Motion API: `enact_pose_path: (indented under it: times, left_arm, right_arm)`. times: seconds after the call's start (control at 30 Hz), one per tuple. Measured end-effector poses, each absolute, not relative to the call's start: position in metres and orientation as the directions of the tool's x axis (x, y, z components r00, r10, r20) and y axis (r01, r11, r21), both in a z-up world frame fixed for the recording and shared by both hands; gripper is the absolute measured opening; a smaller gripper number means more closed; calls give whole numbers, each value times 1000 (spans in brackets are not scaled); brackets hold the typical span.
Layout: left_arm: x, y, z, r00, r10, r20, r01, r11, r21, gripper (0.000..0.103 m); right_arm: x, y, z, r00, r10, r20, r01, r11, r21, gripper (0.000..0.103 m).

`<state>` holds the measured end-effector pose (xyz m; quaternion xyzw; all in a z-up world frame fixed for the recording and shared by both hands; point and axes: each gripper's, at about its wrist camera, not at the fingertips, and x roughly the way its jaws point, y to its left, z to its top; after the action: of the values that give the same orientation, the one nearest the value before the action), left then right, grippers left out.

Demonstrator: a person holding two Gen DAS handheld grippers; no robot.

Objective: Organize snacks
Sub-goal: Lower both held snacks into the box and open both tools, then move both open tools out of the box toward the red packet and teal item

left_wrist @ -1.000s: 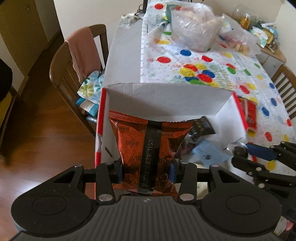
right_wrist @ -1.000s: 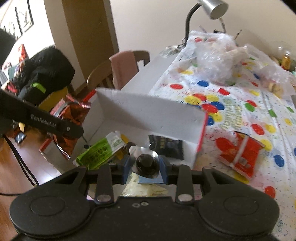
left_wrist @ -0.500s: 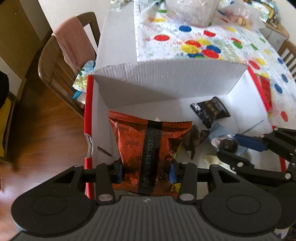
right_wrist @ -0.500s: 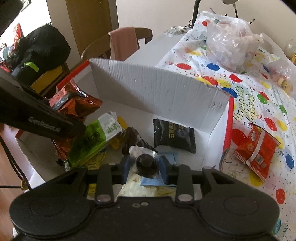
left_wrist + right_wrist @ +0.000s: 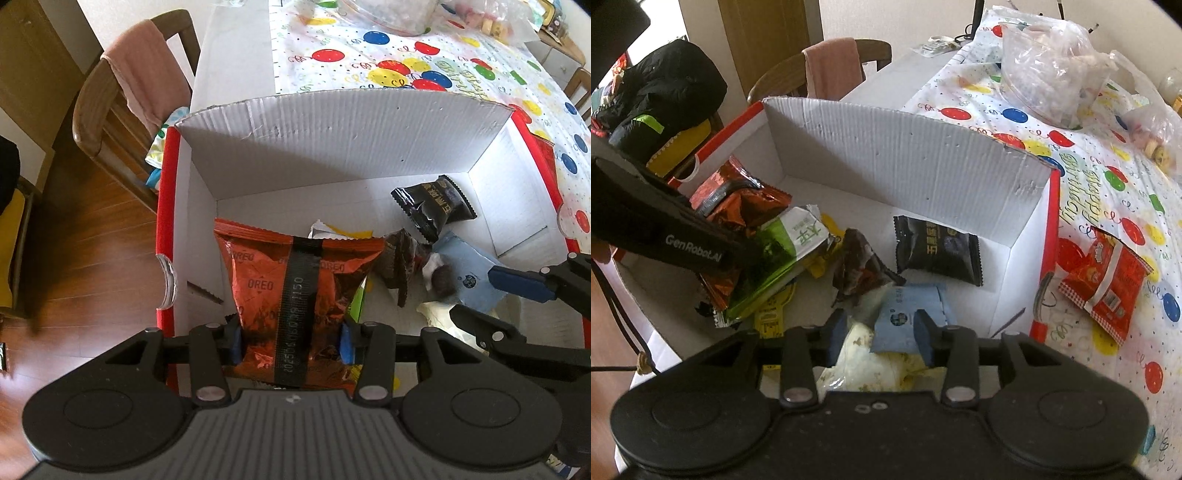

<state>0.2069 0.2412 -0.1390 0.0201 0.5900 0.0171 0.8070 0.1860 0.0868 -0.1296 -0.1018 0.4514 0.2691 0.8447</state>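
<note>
A white cardboard box point(image 5: 332, 140) with a red rim stands at the table's edge. My left gripper point(image 5: 291, 339) is shut on an orange Oreo bag point(image 5: 295, 273), held upright inside the box near its left wall. My right gripper point(image 5: 881, 334) is open low in the box. A light blue packet point(image 5: 908, 314) lies loose just past its fingers, on top of a cream packet point(image 5: 871, 362). Also in the box are a black packet point(image 5: 936, 249), a green packet point(image 5: 779, 254) and a dark brown wrapper point(image 5: 860, 262). The left wrist view shows the right gripper point(image 5: 472, 295) at the right.
A red snack packet point(image 5: 1104, 280) lies on the balloon-print tablecloth point(image 5: 1108, 177) right of the box. Clear plastic bags point(image 5: 1049, 85) sit at the far end. A wooden chair with a pink cloth point(image 5: 136, 74) stands left of the table, over wooden floor point(image 5: 92, 240).
My left gripper has carried the Oreo bag forward and down into the box. My right gripper has opened and let go of the light blue packet, which now lies in the box.
</note>
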Motion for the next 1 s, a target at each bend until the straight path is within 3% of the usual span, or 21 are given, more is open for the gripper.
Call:
enact_pose_path:
  times: [0.23,1.0]
  left_arm:
    - [196,238,-126,347,40,-937,0,999,43,57]
    - [152,215,-65,570,-49,-820,22,999,-45,74]
  right_arm:
    - [180,80,-118,456,400,-795,-547,831,104,63]
    - [148,31,-58,553,498,-668,-513,835,198,92]
